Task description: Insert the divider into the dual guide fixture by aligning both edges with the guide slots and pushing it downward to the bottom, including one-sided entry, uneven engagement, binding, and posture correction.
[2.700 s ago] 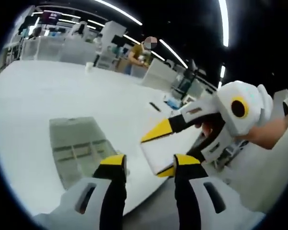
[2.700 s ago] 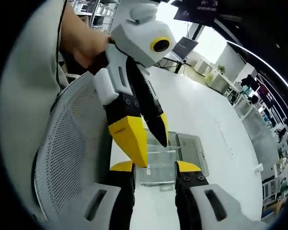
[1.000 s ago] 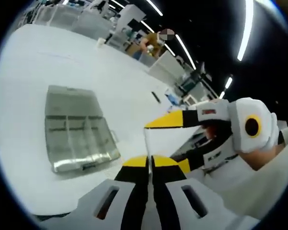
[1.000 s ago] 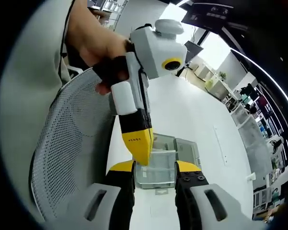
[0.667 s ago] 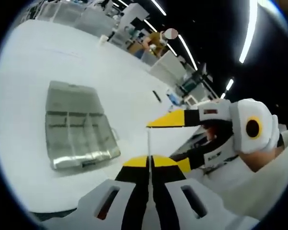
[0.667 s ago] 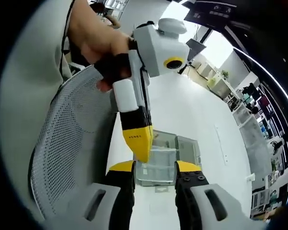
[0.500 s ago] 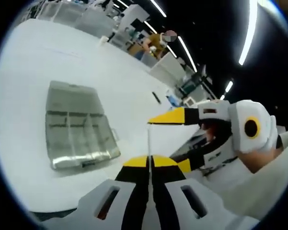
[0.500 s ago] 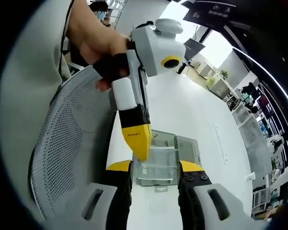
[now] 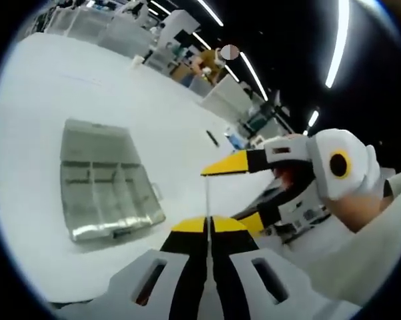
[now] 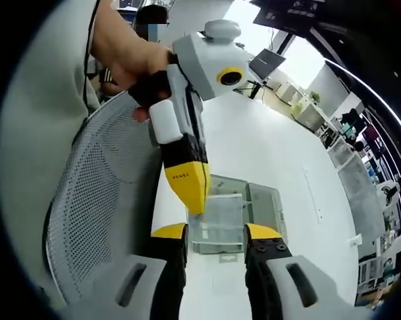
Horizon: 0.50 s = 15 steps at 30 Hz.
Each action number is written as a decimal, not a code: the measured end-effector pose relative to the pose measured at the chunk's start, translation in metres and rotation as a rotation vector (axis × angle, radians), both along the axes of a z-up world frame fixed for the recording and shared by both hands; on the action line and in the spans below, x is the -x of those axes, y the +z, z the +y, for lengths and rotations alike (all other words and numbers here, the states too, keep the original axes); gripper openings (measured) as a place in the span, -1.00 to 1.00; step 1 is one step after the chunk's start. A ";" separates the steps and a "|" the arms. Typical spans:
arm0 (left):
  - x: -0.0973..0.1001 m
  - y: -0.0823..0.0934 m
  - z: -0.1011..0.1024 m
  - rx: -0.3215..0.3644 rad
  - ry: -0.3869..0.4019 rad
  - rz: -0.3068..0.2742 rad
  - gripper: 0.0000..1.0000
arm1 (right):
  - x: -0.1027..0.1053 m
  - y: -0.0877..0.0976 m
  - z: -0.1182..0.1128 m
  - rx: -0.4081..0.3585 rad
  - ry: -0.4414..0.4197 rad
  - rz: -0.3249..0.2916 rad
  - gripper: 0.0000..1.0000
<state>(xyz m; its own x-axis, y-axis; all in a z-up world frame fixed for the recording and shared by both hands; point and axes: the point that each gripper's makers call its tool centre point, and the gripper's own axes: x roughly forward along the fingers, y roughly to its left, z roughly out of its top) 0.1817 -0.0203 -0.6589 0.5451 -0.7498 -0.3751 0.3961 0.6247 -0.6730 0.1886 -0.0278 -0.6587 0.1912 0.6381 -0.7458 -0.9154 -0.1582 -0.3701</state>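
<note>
In the left gripper view, the see-through fixture (image 9: pixel 101 181) lies flat on the white table (image 9: pixel 87 93), off to the left. It has little walls inside. In the middle, at the bottom, the left gripper (image 9: pixel 209 223) has its two yellow tips pressed tight on the divider (image 9: pixel 207 197). The divider is seen from its thin edge, so it looks like a fine line going up. It is up in the air, well apart from the fixture. On the right, the right gripper (image 9: pixel 225 197) has its tips wide apart, one on each side of the divider. In the right gripper view, a mesh chair (image 10: pixel 93 220) is on the left. A hand (image 10: pixel 123 57) holds the left gripper (image 10: pixel 194 204), which pinches one side of the clear divider (image 10: pixel 217 219). The divider sits between the spread tips of the right gripper (image 10: pixel 217 233). I cannot tell if they touch it. The fixture (image 10: pixel 263 203) is on the table behind.
</note>
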 end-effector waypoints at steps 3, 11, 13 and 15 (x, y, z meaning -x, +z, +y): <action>0.000 0.001 -0.001 -0.004 -0.006 -0.016 -1.00 | -0.001 0.002 -0.002 -0.004 0.000 0.017 -0.42; 0.002 0.000 -0.003 -0.043 -0.034 -0.083 -1.00 | -0.008 0.005 -0.008 0.004 0.004 0.052 -0.47; 0.002 0.000 -0.003 -0.049 -0.038 -0.095 -1.00 | -0.009 0.005 -0.008 0.006 0.006 0.055 -0.49; 0.002 0.000 -0.003 -0.059 -0.046 -0.112 -1.00 | -0.007 0.006 -0.008 0.009 0.017 0.069 -0.54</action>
<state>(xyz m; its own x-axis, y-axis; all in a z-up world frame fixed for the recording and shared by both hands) 0.1797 -0.0234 -0.6588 0.5521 -0.7530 -0.3581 0.4958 0.6418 -0.5851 0.1956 -0.0358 -0.6527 0.1286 0.6338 -0.7628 -0.9358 -0.1771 -0.3048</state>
